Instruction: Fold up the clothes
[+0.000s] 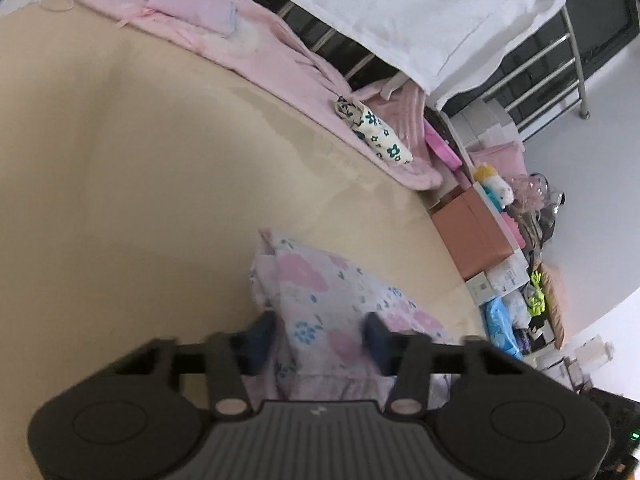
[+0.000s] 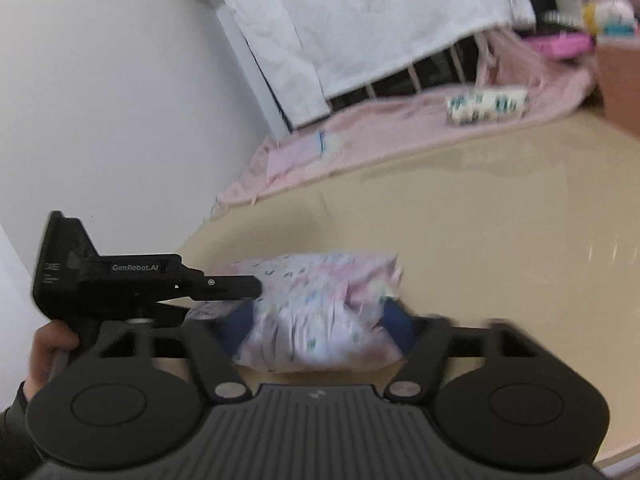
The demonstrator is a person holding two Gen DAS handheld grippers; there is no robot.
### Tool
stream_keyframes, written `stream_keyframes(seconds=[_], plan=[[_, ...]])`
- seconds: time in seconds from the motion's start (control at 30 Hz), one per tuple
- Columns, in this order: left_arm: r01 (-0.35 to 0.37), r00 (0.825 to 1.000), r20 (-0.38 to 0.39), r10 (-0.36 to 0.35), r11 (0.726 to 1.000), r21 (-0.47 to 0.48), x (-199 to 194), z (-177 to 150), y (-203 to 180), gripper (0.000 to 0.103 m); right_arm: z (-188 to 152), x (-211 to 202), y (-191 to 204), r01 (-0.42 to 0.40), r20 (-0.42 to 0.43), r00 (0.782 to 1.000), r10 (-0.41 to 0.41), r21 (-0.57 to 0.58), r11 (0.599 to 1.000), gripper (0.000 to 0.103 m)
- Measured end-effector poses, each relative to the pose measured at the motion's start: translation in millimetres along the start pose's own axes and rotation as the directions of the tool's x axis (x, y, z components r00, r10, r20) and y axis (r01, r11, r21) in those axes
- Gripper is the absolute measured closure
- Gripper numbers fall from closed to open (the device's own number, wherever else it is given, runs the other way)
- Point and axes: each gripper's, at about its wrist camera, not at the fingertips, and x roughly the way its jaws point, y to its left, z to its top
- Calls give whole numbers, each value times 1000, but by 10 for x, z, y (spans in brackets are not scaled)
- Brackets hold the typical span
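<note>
Fold step underway: left gripper (image 1: 320, 334) and right gripper (image 2: 316, 326) both grasping floral garment (image 2: 320, 300), near table (image 2: 500, 220) edge. Next: keep both grips even.

Both black two-finger grippers point downward, side by side. The left gripper (image 1: 320, 330) closes its dark blue fingers (image 1: 260, 334) on bunched cloth; the right gripper (image 2: 320, 326) does likewise. A bare hand (image 2: 50, 350) clasps the left gripper's handle.

Soft printed cloth garment (image 1: 320, 292), glossy tabletop (image 1: 140, 160)
</note>
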Motion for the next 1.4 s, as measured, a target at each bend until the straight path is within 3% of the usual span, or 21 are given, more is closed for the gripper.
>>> stream_keyframes(seconds=[0.03, 0.17, 0.3, 0.4, 0.47, 0.6, 0.67, 0.7, 0.77, 0.8, 0.9, 0.97, 1.0, 1.03, 1.07, 1.13, 1.23, 1.27, 1.3, 1.37, 1.4], plan=[[1, 1000, 17, -1, 1000, -10, -17, -45, 26, 69, -26, 81, -53, -12, -21, 1000, 13, 45, 999, 71], [20, 998, 67, -16, 998, -61, -108, -164, 127, 71, -60, 158, -257, -70, -52, 995, 80, 178, 981, 67], [6, 995, 96, -1, 998, -58, -159, -210, 111, 71, -6, -293, -81, 10, 85, 996, -18, 85, 996, 62], [9, 994, 112, -2, 998, -58, -171, -231, 113, 71, 9, -415, 100, 26, 140, 990, -26, 2, 1000, 77], [16, 992, 122, -7, 997, -76, -181, -247, 140, 71, -33, -240, 31, 66, 90, 993, -71, 62, 996, 98], [6, 989, 147, 0, 999, -42, -228, -302, 67, 65, -249, -60, -360, 73, 10, 997, -81, 337, 939, 99], [8, 984, 177, -5, 1000, -16, -310, -324, 21, 49, -215, -262, -222, 112, 75, 987, -140, 301, 947, 94], [14, 980, 201, -14, 1000, 0, -368, -328, -8, 46, -189, -371, -132, 121, 116, 981, -157, 271, 955, 89], [19, 965, 262, -31, 999, 46, -494, -331, -93, 44, -144, -470, 43, 108, 156, 977, -143, 211, 971, 37], [6, 957, 289, -27, 997, 73, -532, -339, -146, 44, -123, -502, 128, 102, 169, 977, -133, 182, 978, 31], [-71, 938, 347, 15, 986, 150, -547, -382, -314, 46, -157, -276, 282, 142, 115, 980, -160, 148, 979, 29], [-126, 943, 325, 63, 976, 176, -440, -424, -383, 64, -221, -92, 254, 150, 57, 985, -164, 199, 969, 33], [-131, 951, 299, 76, 977, 168, -383, -441, -371, 67, -253, -27, 210, 146, 48, 986, -162, 243, 959, 37], [-131, 958, 275, 87, 981, 145, -333, -461, -337, 68, -280, 3, 167, 136, 51, 986, -156, 284, 949, 49], [-126, 961, 261, 92, 985, 118, -300, -476, -294, 69, -307, 34, 124, 125, 55, 987, -150, 324, 938, 69], [-90, 967, 244, 72, 994, 66, -258, -488, -199, 69, -407, 29, -47, -5, 95, 994, -47, 486, 874, 90], [-60, 970, 239, 52, 998, 26, -245, -498, -96, 67, -513, 37, -260, -100, 118, 992, 33, 618, 780, 89], [-57, 968, 245, 50, 998, 19, -255, -501, -76, 67, -511, 24, -290, -101, 109, 993, 41, 630, 770, 83], [-53, 967, 252, 48, 998, 13, -265, -504, -56, 66, -479, -22, -274, -85, 97, 995, 32, 617, 782, 77], [-42, 966, 257, 41, 999, 0, -307, -485, -22, 61, -374, -142, -167, -40, 120, 992, -25, 511, 859, 46], [-35, 965, 259, 35, 999, -2, -333, -466, -7, 58, -314, -203, -104, -12, 140, 989, -56, 442, 897, 42]])
